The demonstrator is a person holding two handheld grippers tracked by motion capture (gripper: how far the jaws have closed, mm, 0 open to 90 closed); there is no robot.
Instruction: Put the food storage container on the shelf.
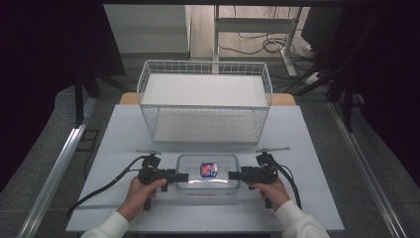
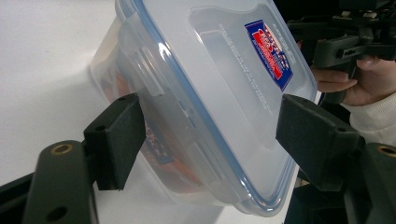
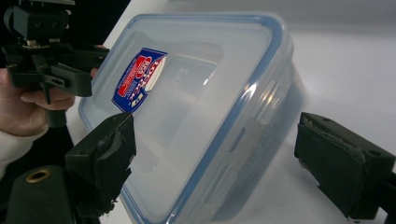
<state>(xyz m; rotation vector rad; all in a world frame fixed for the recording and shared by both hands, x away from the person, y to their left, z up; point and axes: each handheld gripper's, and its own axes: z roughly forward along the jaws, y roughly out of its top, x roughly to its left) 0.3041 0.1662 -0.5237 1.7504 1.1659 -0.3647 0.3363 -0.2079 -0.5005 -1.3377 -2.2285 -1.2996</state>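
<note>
Clear lidded container (image 1: 208, 173) with a red-and-blue label (image 1: 209, 169) is sitting on the white surface (image 1: 124, 144), just in front of a white wire basket (image 1: 205, 101). Left gripper (image 1: 182, 177) and right gripper (image 1: 234, 175) are flanking its short ends, each released, jaws spread around an end latch without pressing it.

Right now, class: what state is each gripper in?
Left gripper: open, jaws either side of the clear lidded container, not clamped.
Right gripper: open, likewise around its other end.
</note>
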